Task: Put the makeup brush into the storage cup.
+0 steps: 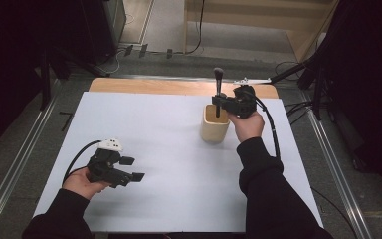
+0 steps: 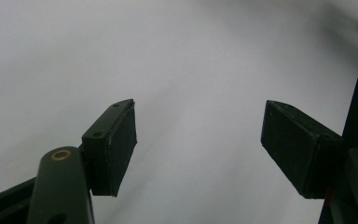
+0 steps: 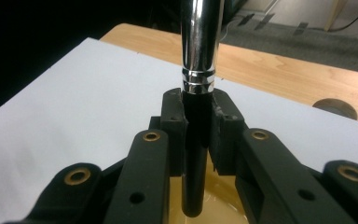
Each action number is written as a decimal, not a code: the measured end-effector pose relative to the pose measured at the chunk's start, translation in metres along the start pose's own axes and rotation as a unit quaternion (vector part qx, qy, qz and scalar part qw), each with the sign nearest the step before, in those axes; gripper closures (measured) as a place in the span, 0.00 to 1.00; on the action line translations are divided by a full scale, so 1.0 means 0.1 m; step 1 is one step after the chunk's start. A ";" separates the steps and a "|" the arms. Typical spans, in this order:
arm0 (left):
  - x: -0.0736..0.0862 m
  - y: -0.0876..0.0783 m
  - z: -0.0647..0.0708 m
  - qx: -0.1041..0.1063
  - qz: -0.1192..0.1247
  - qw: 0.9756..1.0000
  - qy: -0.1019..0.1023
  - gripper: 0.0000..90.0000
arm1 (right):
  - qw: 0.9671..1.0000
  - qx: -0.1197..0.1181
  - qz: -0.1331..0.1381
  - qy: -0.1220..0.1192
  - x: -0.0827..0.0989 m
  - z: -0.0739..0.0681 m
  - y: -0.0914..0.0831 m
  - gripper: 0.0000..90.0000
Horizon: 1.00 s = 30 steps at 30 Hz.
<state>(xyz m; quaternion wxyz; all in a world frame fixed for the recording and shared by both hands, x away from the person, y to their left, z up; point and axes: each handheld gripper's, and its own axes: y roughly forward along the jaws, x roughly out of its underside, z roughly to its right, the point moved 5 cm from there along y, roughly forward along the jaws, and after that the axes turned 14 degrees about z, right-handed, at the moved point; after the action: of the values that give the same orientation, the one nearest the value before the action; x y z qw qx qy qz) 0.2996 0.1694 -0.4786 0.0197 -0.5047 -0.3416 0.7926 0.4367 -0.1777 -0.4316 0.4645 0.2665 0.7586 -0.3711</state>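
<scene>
Right gripper (image 1: 222, 103) was clamped on the makeup brush (image 1: 218, 92), jaws pinching the black handle just below the chrome ferrule (image 3: 199, 42). Brush stood upright, bristle head up, handle tip hanging just inside the mouth of the beige cup (image 1: 214, 130). In the right gripper view the handle end (image 3: 193, 186) sat over the cup's pale interior; whether it touched the bottom, I couldn't tell.

Cup sat on the white sheet (image 1: 169, 164), right of centre, toward the far side. Left gripper (image 1: 131, 168) rested near-left, well apart from the cup, jaws spread with nothing between them; one pad (image 2: 116, 149) showed bare sheet behind it.

Handling, my read:
- Brush looked light and stiff, so little clamping force needed.
- Handle was glossy and round, likely slippery, and could rotate or slide in flat pads if the grip loosened.
- Ferrule was polished metal, worse for grip. The matte-black handle below it was the better hold, as taken here.
- Bristles soft and deformable; best kept out of the pads.
- Cup appeared light with a narrow base. A side nudge from the handle against the rim could tip it.
- Dropping straight down along the cup axis looked safest.
</scene>
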 end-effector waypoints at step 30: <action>-0.02 -0.02 0.00 -0.003 0.008 1.000 0.004 0.31 | 1.000 0.003 -0.005 -0.004 0.32 0.03 0.00 0.72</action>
<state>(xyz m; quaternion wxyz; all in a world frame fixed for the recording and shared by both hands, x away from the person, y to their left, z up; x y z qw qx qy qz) 0.2997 0.1696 -0.4759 0.0132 -0.5109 -0.3401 0.7894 0.4251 -0.1783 -0.4612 0.4648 0.2627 0.7571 -0.3766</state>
